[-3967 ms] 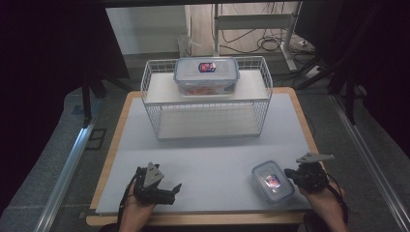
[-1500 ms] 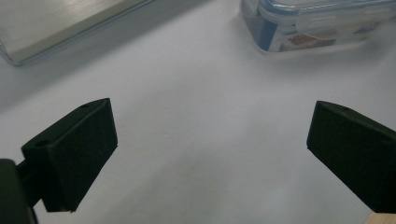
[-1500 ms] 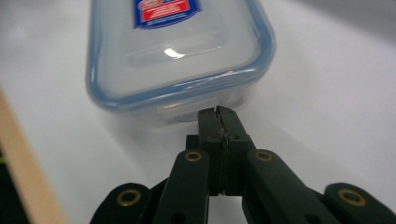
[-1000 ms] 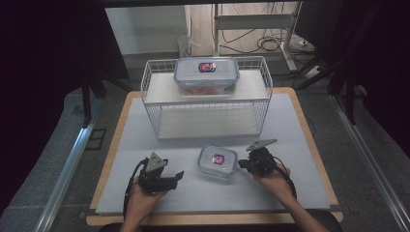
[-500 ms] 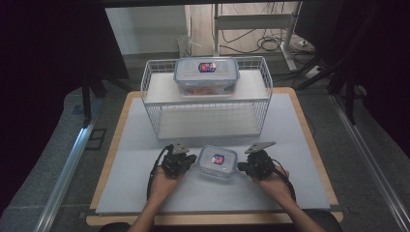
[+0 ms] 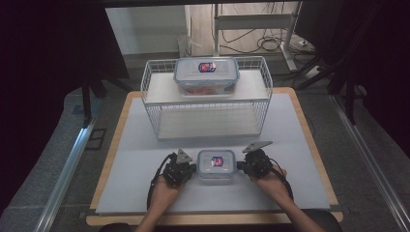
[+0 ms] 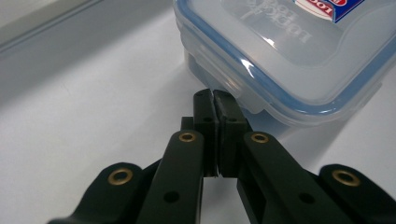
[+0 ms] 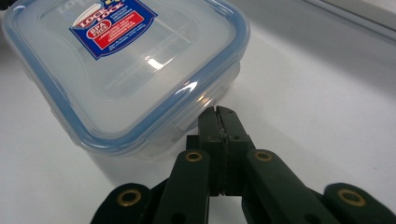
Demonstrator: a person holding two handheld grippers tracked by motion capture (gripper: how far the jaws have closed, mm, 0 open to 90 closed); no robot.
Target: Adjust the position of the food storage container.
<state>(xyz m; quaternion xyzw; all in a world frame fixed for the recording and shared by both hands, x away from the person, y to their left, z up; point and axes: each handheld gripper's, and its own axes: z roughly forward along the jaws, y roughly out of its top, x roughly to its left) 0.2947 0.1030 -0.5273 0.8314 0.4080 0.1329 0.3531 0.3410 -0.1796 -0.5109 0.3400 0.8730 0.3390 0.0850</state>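
Observation:
A small clear container (image 6: 216, 164) with a blue-rimmed lid and a red and blue label sits on the white table near its front middle. My left gripper (image 6: 193, 169) is shut, its tips against the container's left side. In the left gripper view the shut jaws (image 7: 215, 100) sit just under the lid's edge tab on the container (image 7: 280, 56). My right gripper (image 6: 240, 167) is shut too and rests against the right side. In the right gripper view its tips (image 8: 218, 114) touch the container (image 8: 126, 70) wall below the rim.
A white wire rack (image 6: 151, 99) stands at the back of the table, with a larger lidded container (image 6: 206, 75) on its upper shelf. A wooden border (image 6: 116, 145) edges the white tabletop. Dark curtains and metal rails flank the table.
The right gripper brought the small container from the front right to the middle. The left gripper has moved right to the container's left side and its jaws have shut.

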